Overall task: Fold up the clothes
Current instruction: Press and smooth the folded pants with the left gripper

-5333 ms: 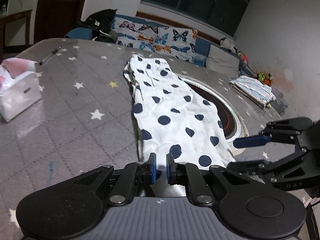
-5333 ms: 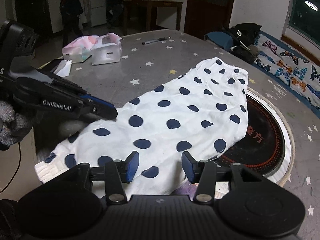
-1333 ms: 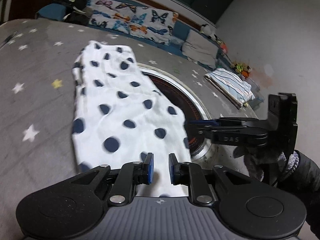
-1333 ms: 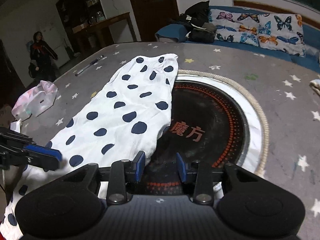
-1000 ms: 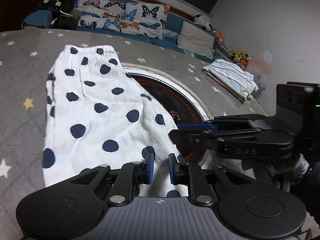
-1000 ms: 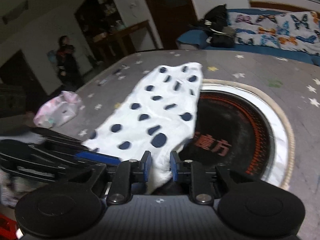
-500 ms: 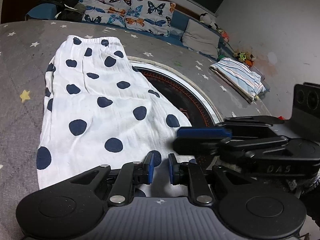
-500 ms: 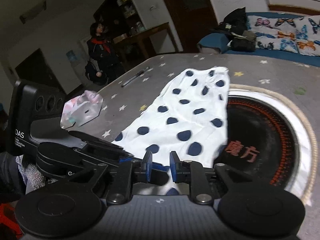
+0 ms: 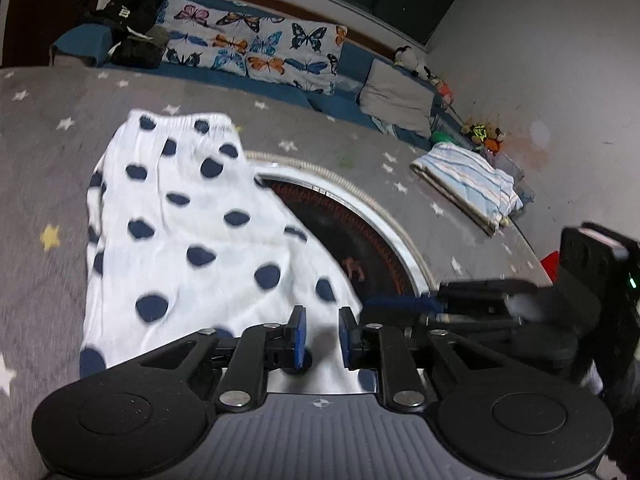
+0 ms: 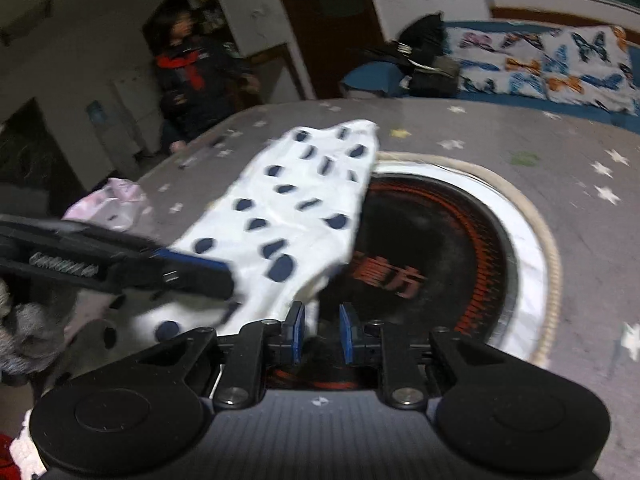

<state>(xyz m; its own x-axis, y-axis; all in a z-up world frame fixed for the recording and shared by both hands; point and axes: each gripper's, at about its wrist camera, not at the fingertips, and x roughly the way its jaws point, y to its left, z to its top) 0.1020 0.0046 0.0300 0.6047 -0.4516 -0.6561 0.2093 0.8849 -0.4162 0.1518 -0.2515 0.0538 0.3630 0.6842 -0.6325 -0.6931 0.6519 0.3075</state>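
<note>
Lifted off the table since earlier, the near hem of the polka-dot garment [image 9: 192, 240] is clamped by the left gripper [image 9: 322, 336] and right gripper [image 10: 320, 334]; it should be carried evenly toward twelve o'clock, onto the waistband.

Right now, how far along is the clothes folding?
Early. The polka-dot garment lies lengthwise on the starry table, seemingly doubled over already. Left gripper and right gripper each pinch its near end. The crosswise folds remain. A striped cloth sits folded.
</note>
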